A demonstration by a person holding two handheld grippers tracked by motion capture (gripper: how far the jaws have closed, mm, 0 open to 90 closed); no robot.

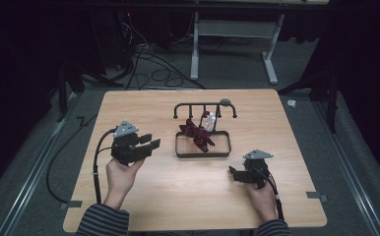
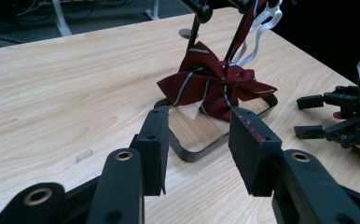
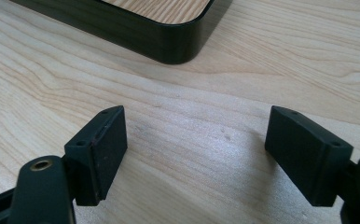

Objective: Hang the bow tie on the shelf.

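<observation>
- I see the bow [image 1: 196,132], dark red with pale stripes, hanging low on the black rack [image 1: 205,109] and drooping into the tray [image 1: 203,153] at the rack's foot, mid-worktop [image 1: 143,196].
- In the left gripper view the bow [image 2: 215,84] lies straight ahead of my left hand-held gripper [image 2: 199,149], beyond the tray's near rim [image 2: 201,151]. The jaws stand apart with nothing between them.
- In the high view the left hand-held gripper [image 1: 146,142] sits left of the tray, raised off the worktop, jaws aimed right toward the bow.
- My right hand-held gripper [image 1: 236,173] rests low, near the tray's right front corner. Its own view shows jaws wide apart over bare wood, nothing held, with the tray corner [image 3: 178,46] just ahead.
- Deciding relation: the bow lies right and slightly forward of the left hand-held gripper, and forward-left of the right one. The right one is closer to the tray, but it points at the corner, not at the bow. The left one is already lined up, so I judge it the better placed.
- The bow's wings spread roughly crosswise to the left approach line, with the knot at centre. I judge a grasp at the knot suits best.
- A white strap [image 2: 262,32] hangs on the rack just behind the bow; I cannot tell whether it joins the bow.
- Risk, as I judge it: the tray rim lies between jaws and bow, so the approach must pass above it.
</observation>
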